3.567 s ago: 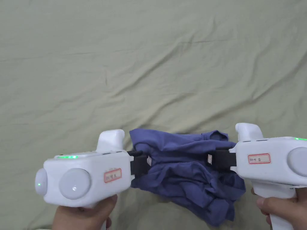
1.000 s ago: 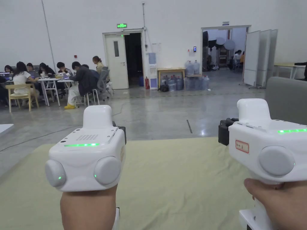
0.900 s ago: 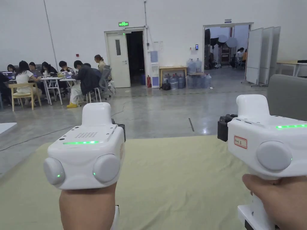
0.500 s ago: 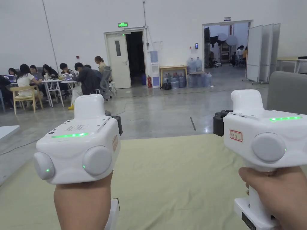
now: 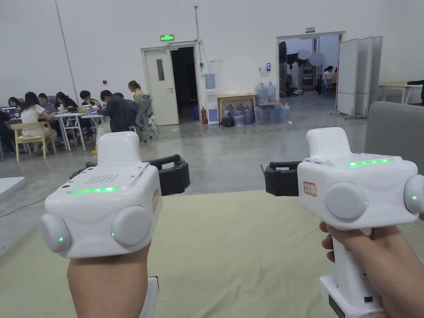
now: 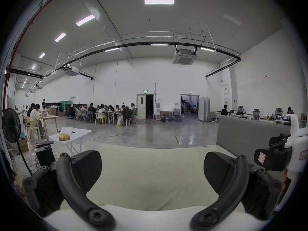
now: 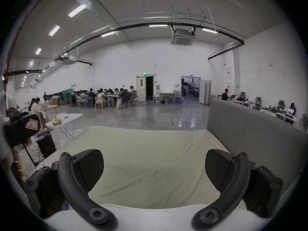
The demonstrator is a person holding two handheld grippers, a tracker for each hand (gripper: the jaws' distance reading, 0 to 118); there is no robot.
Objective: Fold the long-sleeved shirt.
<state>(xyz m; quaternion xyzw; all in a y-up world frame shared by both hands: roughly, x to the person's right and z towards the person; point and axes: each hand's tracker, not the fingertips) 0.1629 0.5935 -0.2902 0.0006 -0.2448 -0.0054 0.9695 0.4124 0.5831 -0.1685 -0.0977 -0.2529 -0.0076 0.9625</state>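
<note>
My left gripper (image 6: 152, 169) is held up above the pale green sheet (image 6: 150, 164), open, with nothing between its jaws. My right gripper (image 7: 154, 169) is raised beside it at the same height, also open and holding nothing. In the head view one dark finger (image 5: 174, 180) of the left gripper and one finger (image 5: 281, 180) of the right point toward each other across a gap. A hand holds each white gripper body from below. From the left gripper view the right gripper (image 6: 273, 158) shows at the right edge.
The sheet-covered table (image 5: 232, 248) ends at a far edge with concrete floor (image 5: 232, 153) beyond. A grey partition (image 5: 393, 128) stands along the table's right side. A white folding table (image 6: 70, 133) and a fan (image 6: 10, 125) stand to the left. Several people (image 5: 103, 112) sit at tables far back.
3.6 s ago both grippers were at a crumpled blue shirt on the sheet. Since then they came up off it, and in the last half second both sets of jaws spread open.
</note>
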